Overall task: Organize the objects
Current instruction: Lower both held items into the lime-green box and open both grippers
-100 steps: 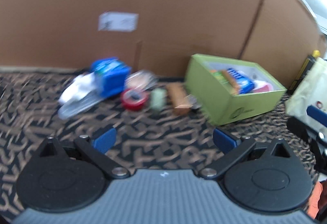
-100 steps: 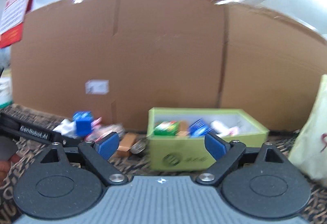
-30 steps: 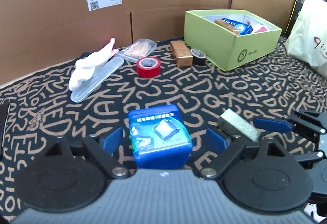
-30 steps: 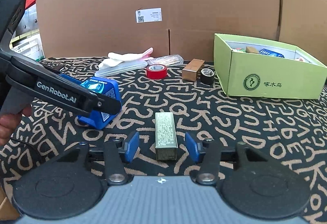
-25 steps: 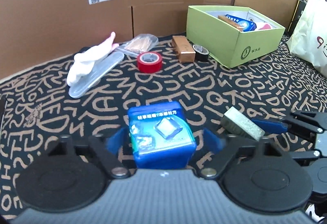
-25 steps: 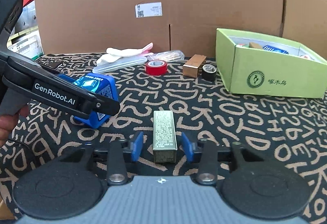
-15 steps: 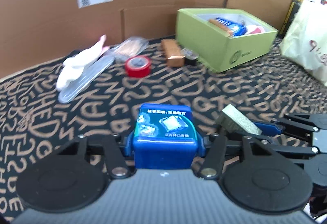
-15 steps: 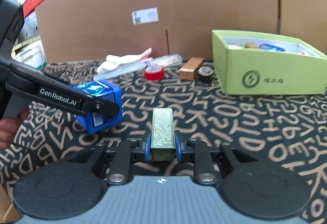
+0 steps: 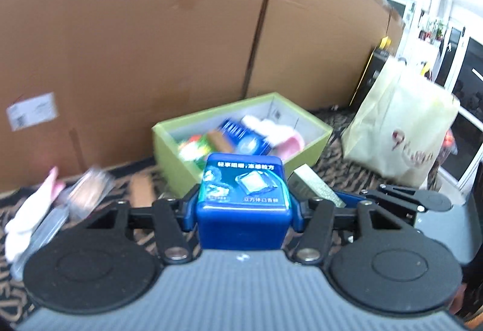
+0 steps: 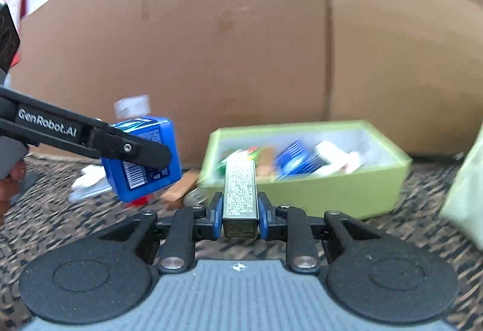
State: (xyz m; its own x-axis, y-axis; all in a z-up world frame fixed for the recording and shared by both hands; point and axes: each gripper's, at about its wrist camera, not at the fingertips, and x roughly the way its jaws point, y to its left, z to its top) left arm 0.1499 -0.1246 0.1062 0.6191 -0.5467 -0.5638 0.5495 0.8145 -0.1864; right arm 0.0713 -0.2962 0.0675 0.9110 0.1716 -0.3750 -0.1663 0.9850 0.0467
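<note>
**Carrying two boxes above the patterned mat, one in each gripper**

Holding both tools up off the mat, the person has them angled gently downward and aimed at the green box (image 9: 314,146); the left gripper (image 9: 243,207) sits to the left and a little ahead of the right one, its long black finger crossing the left side of the right wrist view; a bit of the hand (image 10: 10,183) that grips its handle shows at that picture's left edge.

The left gripper's jaws stand at a middling width, pressed on either flank of the blue box (image 9: 243,195); the box is clear of the mat, its printed top face turned up toward the camera; from the right wrist view it hangs tilted, barcode side showing.

The right gripper (image 10: 240,214) has its jaws drawn in narrow, its blue pads (image 10: 263,219) clamped on the near end of the slim silver box (image 10: 240,189); that box points straight ahead along the fingers, raised, its far end overlapping the green box's near wall in the picture.

The green box rests on the patterned mat (image 10: 60,219) against the tall cardboard wall (image 10: 241,44), already holding several packets, blurred; a pale bag (image 9: 401,122) stands just right of it; loose items lie blurred on the mat at left.
</note>
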